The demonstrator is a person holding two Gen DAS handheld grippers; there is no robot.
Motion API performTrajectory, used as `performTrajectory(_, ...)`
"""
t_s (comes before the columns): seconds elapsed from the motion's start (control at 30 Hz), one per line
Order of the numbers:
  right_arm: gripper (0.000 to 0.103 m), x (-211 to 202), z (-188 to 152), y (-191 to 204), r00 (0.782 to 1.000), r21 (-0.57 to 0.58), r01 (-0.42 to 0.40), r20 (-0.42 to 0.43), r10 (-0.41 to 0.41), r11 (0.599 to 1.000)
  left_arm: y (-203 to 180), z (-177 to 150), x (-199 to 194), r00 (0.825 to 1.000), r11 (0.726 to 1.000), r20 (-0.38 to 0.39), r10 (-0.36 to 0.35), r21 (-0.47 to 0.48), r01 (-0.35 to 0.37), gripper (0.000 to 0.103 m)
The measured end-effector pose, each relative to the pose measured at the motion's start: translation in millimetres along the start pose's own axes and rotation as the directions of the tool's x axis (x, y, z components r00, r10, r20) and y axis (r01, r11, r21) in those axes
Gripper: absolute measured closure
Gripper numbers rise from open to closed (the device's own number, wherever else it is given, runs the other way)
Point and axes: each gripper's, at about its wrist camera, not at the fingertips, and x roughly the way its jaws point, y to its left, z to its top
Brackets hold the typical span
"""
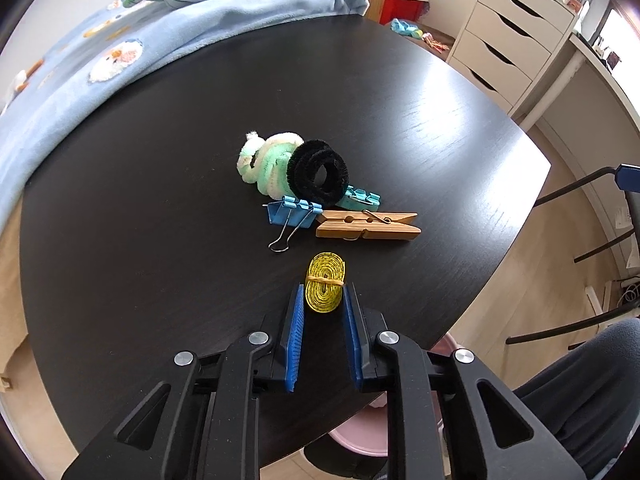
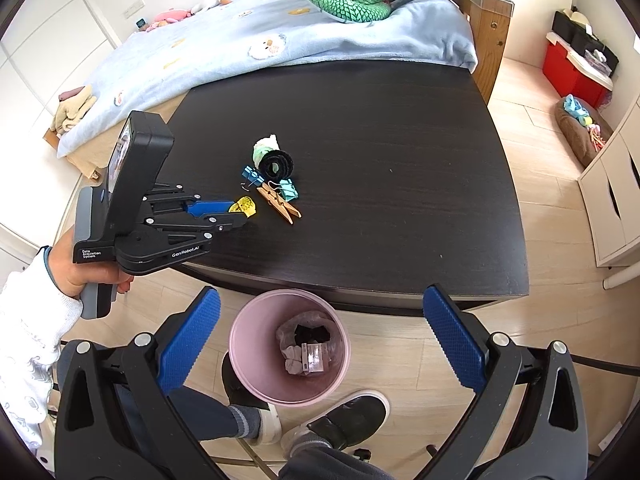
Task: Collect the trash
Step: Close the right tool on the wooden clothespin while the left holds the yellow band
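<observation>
A yellow ribbon coil [image 1: 325, 288] bound with a rubber band lies near the front edge of the black table [image 1: 140, 240]. My left gripper [image 1: 324, 298] is shut on it, a blue pad against each side; the right wrist view shows the same grip [image 2: 245, 206]. Just beyond sits a small pile: a pale green fuzzy coil [image 1: 266, 164], a black fuzzy ring [image 1: 320, 176], a blue binder clip [image 1: 290, 216], a teal clip [image 1: 362, 198] and a wooden clothespin [image 1: 368, 226]. My right gripper [image 2: 322, 296] hangs open above a pink bin [image 2: 244, 344] that holds some trash.
The bin stands on the floor at the table's front edge, beside the person's feet [image 2: 344, 416]. A bed with a blue blanket [image 2: 280, 40] borders the table's far side. White drawers [image 1: 508, 36] and a dark chair frame [image 1: 580, 188] are to the right.
</observation>
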Motion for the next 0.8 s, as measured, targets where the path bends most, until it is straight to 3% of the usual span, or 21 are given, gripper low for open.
performTrajectory(0.37,0.004,9.6,12.7,8.9,1.0,-0.059,-0.007,-0.002,0.007,0.998,3.8,-8.5,-25.3,0.999,0.999,0.036,0.025,-0.044,-0.023,0.084)
performTrajectory(0.8,0.004,45.6,46.3,30.9,0.998,-0.225,-0.036,-0.059,0.024,0.974,11.1,-14.7,-43.4,0.997,0.996,0.066,0.026,-0.087,-0.021,0.084)
